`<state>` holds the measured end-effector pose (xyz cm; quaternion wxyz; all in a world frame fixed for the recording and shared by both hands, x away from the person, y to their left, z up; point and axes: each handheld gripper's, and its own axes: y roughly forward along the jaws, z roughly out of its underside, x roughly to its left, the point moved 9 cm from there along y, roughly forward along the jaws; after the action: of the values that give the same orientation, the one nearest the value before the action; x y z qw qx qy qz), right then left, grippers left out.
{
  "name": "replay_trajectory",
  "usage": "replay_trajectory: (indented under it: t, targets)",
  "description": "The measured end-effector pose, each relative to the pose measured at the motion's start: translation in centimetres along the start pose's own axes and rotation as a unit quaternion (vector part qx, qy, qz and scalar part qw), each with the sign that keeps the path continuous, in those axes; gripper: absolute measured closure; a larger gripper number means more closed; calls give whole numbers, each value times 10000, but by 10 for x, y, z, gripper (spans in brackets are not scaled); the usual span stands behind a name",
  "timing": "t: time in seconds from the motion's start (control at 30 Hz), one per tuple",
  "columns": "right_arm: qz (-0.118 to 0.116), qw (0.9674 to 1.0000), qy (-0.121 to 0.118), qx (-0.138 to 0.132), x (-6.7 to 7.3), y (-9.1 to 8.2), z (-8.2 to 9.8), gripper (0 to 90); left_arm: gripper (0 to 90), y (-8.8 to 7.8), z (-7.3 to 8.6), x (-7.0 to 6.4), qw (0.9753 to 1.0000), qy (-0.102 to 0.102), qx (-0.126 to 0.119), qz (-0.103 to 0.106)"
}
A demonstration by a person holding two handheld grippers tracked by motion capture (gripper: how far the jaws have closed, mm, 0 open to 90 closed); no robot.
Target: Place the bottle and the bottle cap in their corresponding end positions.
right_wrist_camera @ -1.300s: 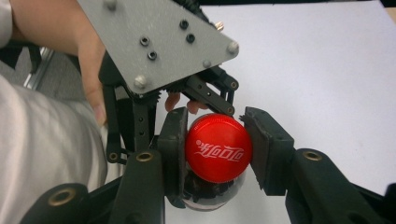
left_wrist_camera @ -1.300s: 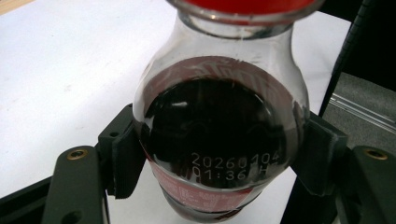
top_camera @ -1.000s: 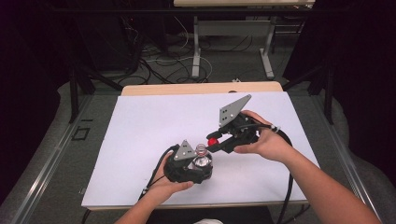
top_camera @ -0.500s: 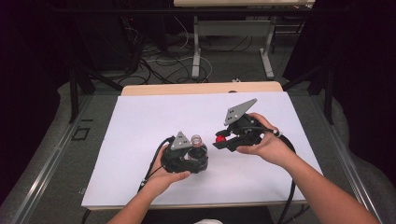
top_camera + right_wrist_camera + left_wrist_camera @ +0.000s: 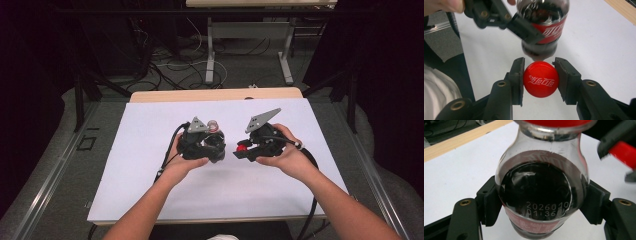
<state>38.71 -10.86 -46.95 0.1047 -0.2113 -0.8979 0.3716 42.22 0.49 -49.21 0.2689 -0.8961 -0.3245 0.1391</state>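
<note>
A small clear cola bottle (image 5: 536,187) holds dark liquid and wears a red label. My left gripper (image 5: 541,205) is shut on its body, one pad on each side. In the high view the bottle's clear end (image 5: 214,124) sticks up past the left gripper (image 5: 212,145), over the middle of the white table top (image 5: 150,175). My right gripper (image 5: 540,81) is shut on a red screw cap (image 5: 540,83) with white lettering. The cap (image 5: 242,147) is apart from the bottle (image 5: 544,25), just to its right, with the right gripper (image 5: 245,151) pointing at it.
A wooden strip (image 5: 215,94) runs along the table's far edge. Beyond it are metal table legs (image 5: 210,55) and loose cables (image 5: 170,60) on the floor. Each gripper trails a black cable (image 5: 167,160) toward the near edge. Bare white surface lies on both sides.
My left hand has carried the bottle up and away from the near edge, level with the right gripper. The right hand has sunk a little, still holding the cap.
</note>
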Motion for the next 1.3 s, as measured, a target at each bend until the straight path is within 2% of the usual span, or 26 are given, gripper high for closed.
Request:
replay_trajectory:
  t: [0.07,0.13,0.3,0.47,0.57,0.6,0.63,0.67,0.7,0.8,0.97,1.0,1.07,1.1,1.27,1.3]
  targets:
    - [76,10000,26,6,-4,0,3,611,299,4,-6,4,10000,24,33,4]
    - [36,9999,111,25,-4,0,6,612,299,11,-13,8,10000,-46,-2,-24]
    - [140,9995,269,12,-9,0,12,611,299,28,-23,20,9998,-103,51,-144]
    - [167,9995,281,25,-12,3,19,612,299,47,-30,33,9995,-231,-69,-226]
    - [188,9993,332,12,-15,4,22,611,299,57,-29,42,9991,-318,-28,-291]
    - [143,9992,375,88,-14,4,23,611,299,61,-29,44,9989,-349,-34,-316]
    - [193,9991,380,1,-16,5,23,611,299,64,-27,47,9988,-359,-26,-343]
    - [133,9991,397,68,-16,5,25,611,299,68,-26,50,9986,-361,-20,-382]
    - [175,9991,388,22,-17,6,25,612,299,72,-24,52,9983,-408,-5,-415]
    - [157,9993,341,20,-17,8,26,611,299,82,-18,57,9981,-380,83,-474]
    - [194,9991,376,22,-19,11,27,611,299,93,-9,60,9979,-392,139,-501]
    - [128,9992,380,43,-18,12,28,611,299,96,-8,61,9978,-395,125,-518]
    - [189,9989,440,28,-19,14,29,611,298,99,-5,63,9977,-368,132,-547]
    - [169,9991,398,32,-19,15,29,611,299,101,-4,64,9976,-387,128,-565]
    - [106,9986,500,127,-17,20,30,611,298,103,4,64,9972,-443,203,-560]
    - [161,9983,556,44,-18,22,29,611,298,103,5,64,9974,-397,205,-569]
